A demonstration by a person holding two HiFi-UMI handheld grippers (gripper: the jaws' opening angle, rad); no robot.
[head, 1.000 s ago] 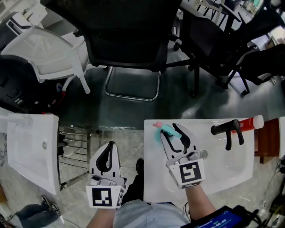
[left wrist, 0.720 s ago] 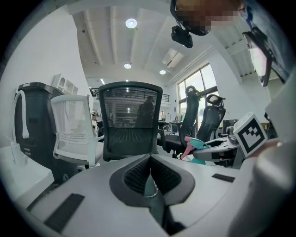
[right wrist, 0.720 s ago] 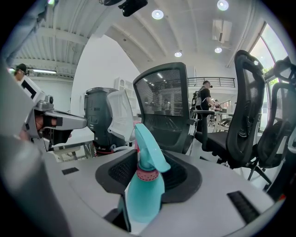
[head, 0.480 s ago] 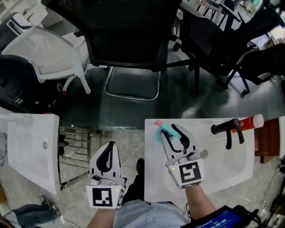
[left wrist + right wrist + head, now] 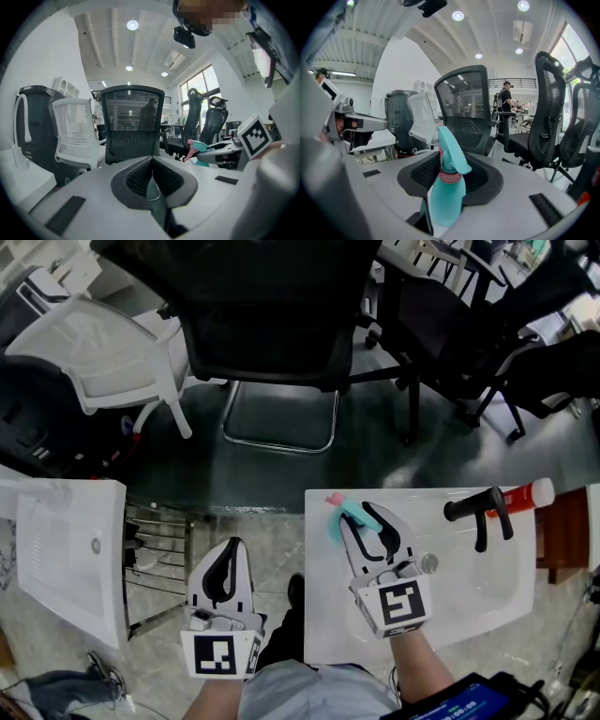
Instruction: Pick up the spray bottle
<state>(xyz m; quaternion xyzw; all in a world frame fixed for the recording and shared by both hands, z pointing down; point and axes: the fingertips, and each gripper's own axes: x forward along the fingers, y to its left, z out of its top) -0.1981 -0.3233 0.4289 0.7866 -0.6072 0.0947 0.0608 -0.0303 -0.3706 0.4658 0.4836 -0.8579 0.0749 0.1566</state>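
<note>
A teal spray bottle (image 5: 341,520) with a pink nozzle stands at the far left corner of a white sink top (image 5: 323,615). My right gripper (image 5: 361,517) is shut on it, its black pads against the bottle's sides. In the right gripper view the bottle (image 5: 449,187) rises upright between the jaws of the right gripper (image 5: 450,165), its trigger head above them. My left gripper (image 5: 225,570) hangs left of the sink over the floor, shut with nothing in it. The left gripper view shows that left gripper (image 5: 151,176) with its pads meeting, and the bottle (image 5: 200,146) far to its right.
A black faucet (image 5: 480,513) and a red and white bottle (image 5: 525,496) are at the sink's far right. A second white sink (image 5: 56,549) is at the left. A black office chair (image 5: 272,334) and a white chair (image 5: 103,357) stand ahead on the dark floor.
The right gripper's jaws have drawn in a little onto the spray bottle. Both hands have stayed where they were.
</note>
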